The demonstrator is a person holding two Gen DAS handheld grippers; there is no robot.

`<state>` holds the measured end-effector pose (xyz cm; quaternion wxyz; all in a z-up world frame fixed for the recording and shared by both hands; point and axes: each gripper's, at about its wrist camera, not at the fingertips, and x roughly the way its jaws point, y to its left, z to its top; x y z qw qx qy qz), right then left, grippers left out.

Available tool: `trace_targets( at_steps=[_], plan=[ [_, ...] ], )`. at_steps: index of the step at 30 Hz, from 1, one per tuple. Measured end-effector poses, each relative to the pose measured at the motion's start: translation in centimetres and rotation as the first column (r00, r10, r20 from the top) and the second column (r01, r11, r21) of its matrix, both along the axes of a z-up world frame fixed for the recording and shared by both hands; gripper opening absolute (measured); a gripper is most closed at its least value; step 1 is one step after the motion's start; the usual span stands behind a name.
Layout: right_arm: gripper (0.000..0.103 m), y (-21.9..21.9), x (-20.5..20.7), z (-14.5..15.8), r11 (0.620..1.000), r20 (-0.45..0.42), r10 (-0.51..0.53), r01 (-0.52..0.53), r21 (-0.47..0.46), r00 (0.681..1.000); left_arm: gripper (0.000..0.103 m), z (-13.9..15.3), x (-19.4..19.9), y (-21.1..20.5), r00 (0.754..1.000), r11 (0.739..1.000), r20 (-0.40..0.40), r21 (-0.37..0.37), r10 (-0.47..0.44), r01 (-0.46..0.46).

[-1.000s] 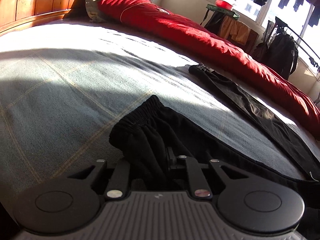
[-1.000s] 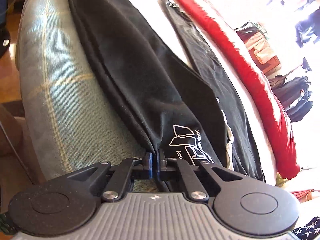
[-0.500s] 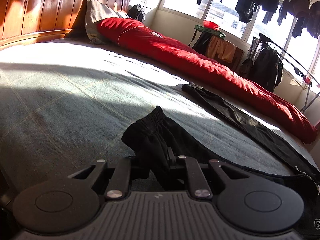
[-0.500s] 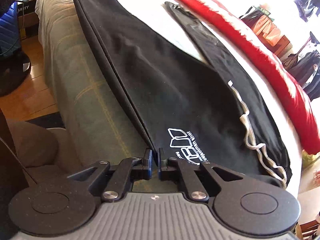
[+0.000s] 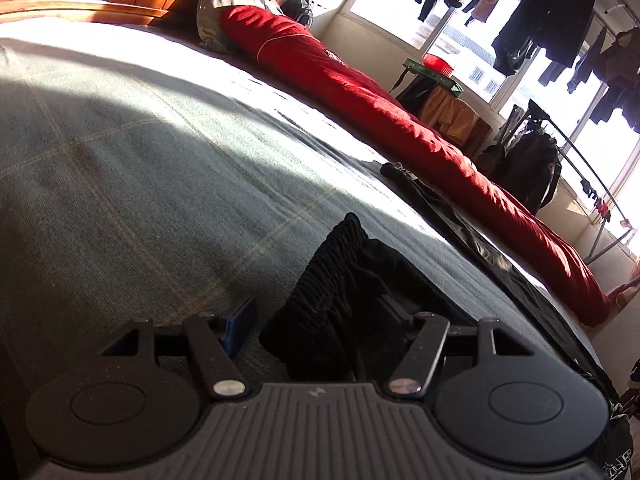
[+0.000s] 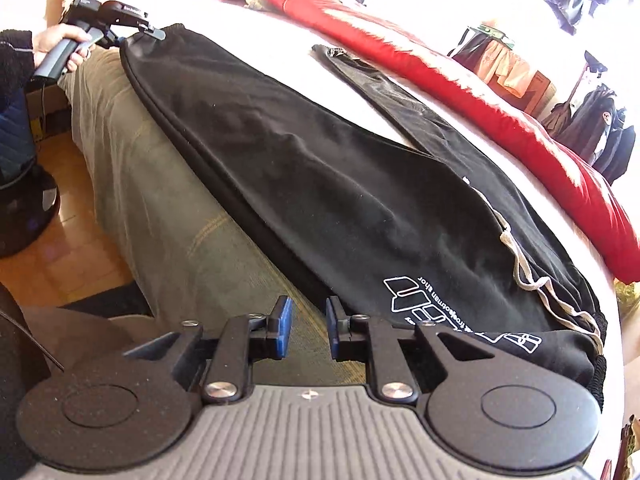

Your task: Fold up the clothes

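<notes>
the left gripper (image 5: 316, 320) sits low over the bed (image 5: 120, 184) with jaws spread, the trousers' (image 6: 320, 184) bunched cuff loose between them. the right gripper (image 6: 308, 328) gapes empty beside the waist edge. only the right view shows the left hand (image 6: 60, 46) gripping its handle.

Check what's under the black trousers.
Under the black trousers lies the grey-green checked bedspread, visible along their near edge. Anything beneath the fabric itself is covered and cannot be seen.
</notes>
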<state>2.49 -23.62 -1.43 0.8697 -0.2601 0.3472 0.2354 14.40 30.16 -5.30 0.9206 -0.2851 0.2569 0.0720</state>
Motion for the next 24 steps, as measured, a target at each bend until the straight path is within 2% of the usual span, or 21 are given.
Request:
trace_targets(
  at_steps=[2, 3, 4, 6, 8, 12, 14, 16, 21, 24],
  plan=[
    [0.021, 0.2, -0.3, 0.1, 0.999, 0.01, -0.017, 0.017, 0.028, 1.0, 0.055, 0.0, 0.4, 0.1, 1.0, 1.0, 0.007, 0.022, 0.011, -0.011],
    [0.021, 0.1, -0.3, 0.2, 0.999, 0.011, -0.031, 0.031, 0.036, 0.999, 0.039, 0.2, 0.5, -0.1, 1.0, 0.998, -0.001, 0.061, 0.017, -0.017],
    [0.021, 0.0, -0.4, 0.2, 0.998, 0.012, -0.045, 0.044, 0.045, 0.999, 0.034, 0.3, 0.4, -0.3, 1.0, 0.996, -0.008, 0.082, 0.026, -0.025],
    [0.023, -0.1, -0.5, 0.3, 0.996, 0.013, -0.072, 0.071, 0.062, 0.997, 0.035, 0.4, 0.3, -0.6, 0.999, 0.992, -0.022, 0.123, 0.044, -0.041],
    [0.03, -0.3, -0.6, 0.4, 0.992, 0.014, -0.101, 0.099, 0.081, 0.995, 0.036, 0.4, 0.0, -0.5, 0.999, 0.99, -0.033, 0.136, 0.042, -0.037],
    [0.039, -3.6, -0.2, 0.1, 0.942, -0.029, -0.246, 0.246, 0.229, 0.969, 0.039, 1.4, -1.1, 0.0, 0.999, 0.99, -0.049, 0.138, 0.024, -0.017],
    [0.045, -6.0, 0.0, -0.2, 0.889, -0.065, -0.335, 0.339, 0.309, 0.94, 0.043, 2.6, -1.8, -0.1, 0.999, 0.984, -0.044, 0.175, 0.022, -0.014],
    [0.045, -8.8, 0.1, -0.5, 0.815, -0.111, -0.42, 0.428, 0.39, 0.901, 0.055, 4.1, -2.0, 0.1, 0.998, 0.976, -0.054, 0.216, 0.018, -0.006],
    [0.05, -15.7, 0.8, -1.2, 0.595, -0.2, -0.586, 0.585, 0.551, 0.785, 0.063, 8.0, -1.7, -1.9, 0.999, 0.948, -0.033, 0.315, -0.029, 0.038],
    [0.053, -19.3, 1.7, -2.0, 0.465, -0.255, -0.652, 0.641, 0.611, 0.715, 0.069, 9.0, 0.3, -5.5, 0.988, 0.933, -0.032, 0.327, -0.148, 0.15]
  ],
)
